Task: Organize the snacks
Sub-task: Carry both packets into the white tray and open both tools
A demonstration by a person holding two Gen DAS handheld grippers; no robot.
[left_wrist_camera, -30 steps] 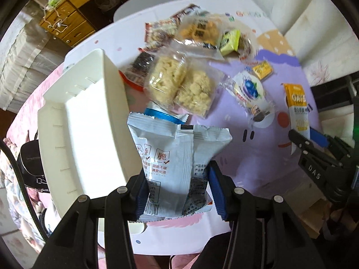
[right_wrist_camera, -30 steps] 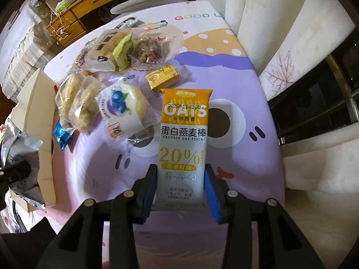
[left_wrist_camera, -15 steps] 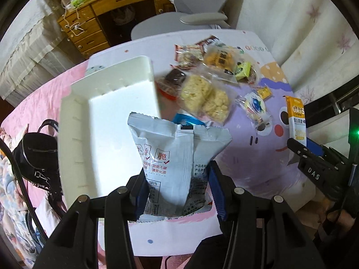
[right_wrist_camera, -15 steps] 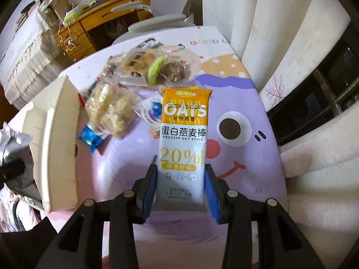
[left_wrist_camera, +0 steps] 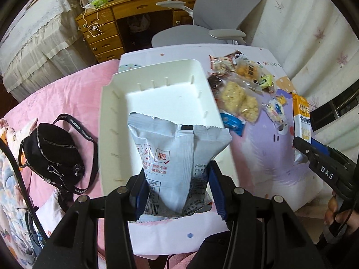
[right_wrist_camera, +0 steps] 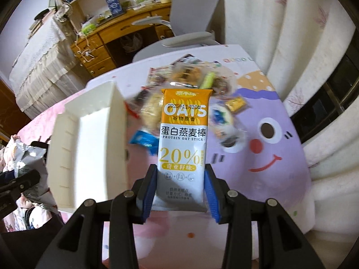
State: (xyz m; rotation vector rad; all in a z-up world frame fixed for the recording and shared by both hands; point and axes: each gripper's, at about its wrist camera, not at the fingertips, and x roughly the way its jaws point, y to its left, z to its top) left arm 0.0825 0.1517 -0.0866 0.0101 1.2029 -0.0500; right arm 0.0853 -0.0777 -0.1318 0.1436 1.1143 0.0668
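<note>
- The left gripper (left_wrist_camera: 177, 192) clamps a grey snack bag (left_wrist_camera: 172, 157), held upright over the near end of the white tray (left_wrist_camera: 107, 121).
- The right gripper (right_wrist_camera: 179, 190) pinches an orange-and-white oat stick packet (right_wrist_camera: 182, 139) by its lower end, above the table (right_wrist_camera: 280, 161).
- The remaining loose snacks (left_wrist_camera: 240, 98) lie in a cluster on the table just beside the tray, at its 2 o'clock.
- A black bag (left_wrist_camera: 51, 152) rests on the pink cover at the tray's 9 o'clock.
</note>
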